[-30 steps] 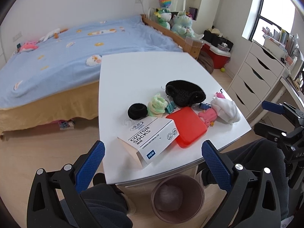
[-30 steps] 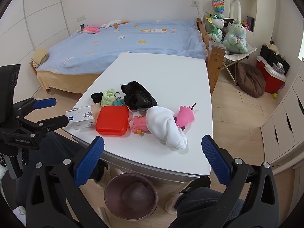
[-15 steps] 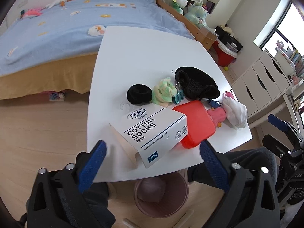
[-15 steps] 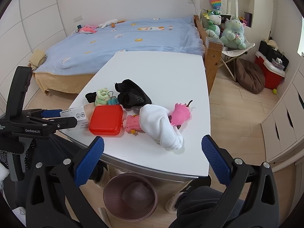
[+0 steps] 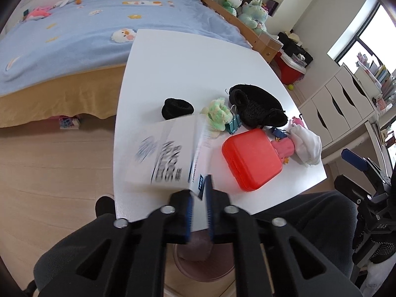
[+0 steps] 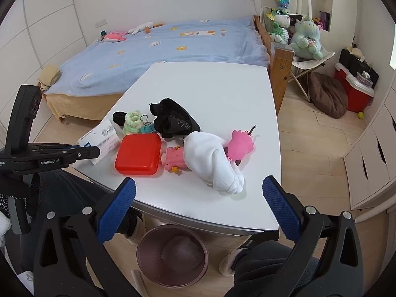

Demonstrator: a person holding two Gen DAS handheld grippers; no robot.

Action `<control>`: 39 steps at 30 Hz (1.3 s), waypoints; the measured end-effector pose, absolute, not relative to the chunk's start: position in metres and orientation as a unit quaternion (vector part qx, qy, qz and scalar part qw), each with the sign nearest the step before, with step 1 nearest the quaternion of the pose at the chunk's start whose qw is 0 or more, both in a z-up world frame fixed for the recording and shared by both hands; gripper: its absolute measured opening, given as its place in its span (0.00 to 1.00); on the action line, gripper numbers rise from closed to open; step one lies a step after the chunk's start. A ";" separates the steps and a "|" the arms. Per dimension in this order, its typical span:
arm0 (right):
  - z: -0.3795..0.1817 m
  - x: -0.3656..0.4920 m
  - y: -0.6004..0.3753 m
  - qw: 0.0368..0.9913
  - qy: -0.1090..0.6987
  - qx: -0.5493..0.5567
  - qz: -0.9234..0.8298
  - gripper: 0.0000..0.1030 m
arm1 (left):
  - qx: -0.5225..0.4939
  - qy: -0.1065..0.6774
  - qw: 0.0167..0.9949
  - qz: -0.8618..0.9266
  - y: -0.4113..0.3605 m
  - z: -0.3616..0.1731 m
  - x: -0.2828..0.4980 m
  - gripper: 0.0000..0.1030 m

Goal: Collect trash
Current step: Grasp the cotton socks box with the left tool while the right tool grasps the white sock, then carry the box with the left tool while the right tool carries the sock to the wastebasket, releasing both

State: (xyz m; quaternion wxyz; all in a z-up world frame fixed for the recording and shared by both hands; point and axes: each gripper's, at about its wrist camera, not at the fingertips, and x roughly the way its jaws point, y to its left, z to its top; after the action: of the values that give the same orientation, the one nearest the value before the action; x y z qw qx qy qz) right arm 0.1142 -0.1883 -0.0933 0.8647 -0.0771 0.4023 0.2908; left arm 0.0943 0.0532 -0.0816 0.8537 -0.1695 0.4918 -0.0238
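Note:
A white cotton socks box sits at the near left corner of the white table, blurred and tipped up at one end. My left gripper is shut on the box's near corner, which sticks up between the blue pads. In the right wrist view the same box is pinched by the left gripper at the table's left edge. My right gripper hangs open over the table's near edge with nothing between its fingers. A brown trash bin stands on the floor under that edge.
On the table lie a red case, a white sock, pink toys, a black cloth, a green scrunchie and a black scrunchie. A bed lies behind the table, with drawers at the right.
The left gripper's jaws went from wide open to shut on the box's near corner, and the box tipped up. The right gripper stayed put.

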 end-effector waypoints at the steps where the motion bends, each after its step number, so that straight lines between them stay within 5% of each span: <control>1: -0.093 0.114 -0.188 0.865 0.403 -0.077 0.291 0.97 | -0.170 0.490 0.854 -0.027 0.053 -0.081 0.094 0.01; 26: -0.101 0.159 -0.155 0.846 0.432 -0.136 0.283 0.96 | -0.121 0.441 0.889 -0.033 0.043 -0.041 0.080 0.00; 29: -0.109 0.163 -0.148 0.839 0.440 -0.155 0.280 0.72 | -0.121 0.440 0.889 -0.033 0.043 -0.041 0.079 0.00; 31: -0.113 0.165 -0.146 0.837 0.442 -0.158 0.280 0.69 | -0.121 0.440 0.889 -0.033 0.043 -0.041 0.079 0.00; 35: -0.117 0.165 -0.145 0.835 0.445 -0.163 0.279 0.38 | -0.120 0.439 0.890 -0.034 0.044 -0.041 0.078 0.00; 39: -0.113 0.162 -0.148 0.841 0.435 -0.160 0.279 0.26 | -0.119 0.438 0.891 -0.035 0.044 -0.041 0.077 0.00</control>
State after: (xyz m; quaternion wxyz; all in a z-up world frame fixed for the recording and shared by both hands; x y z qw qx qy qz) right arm 0.1622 -0.1483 -0.1126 0.8410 -0.1601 0.4354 0.2785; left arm 0.0771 0.0441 -0.0408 0.8906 -0.1190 0.4375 -0.0349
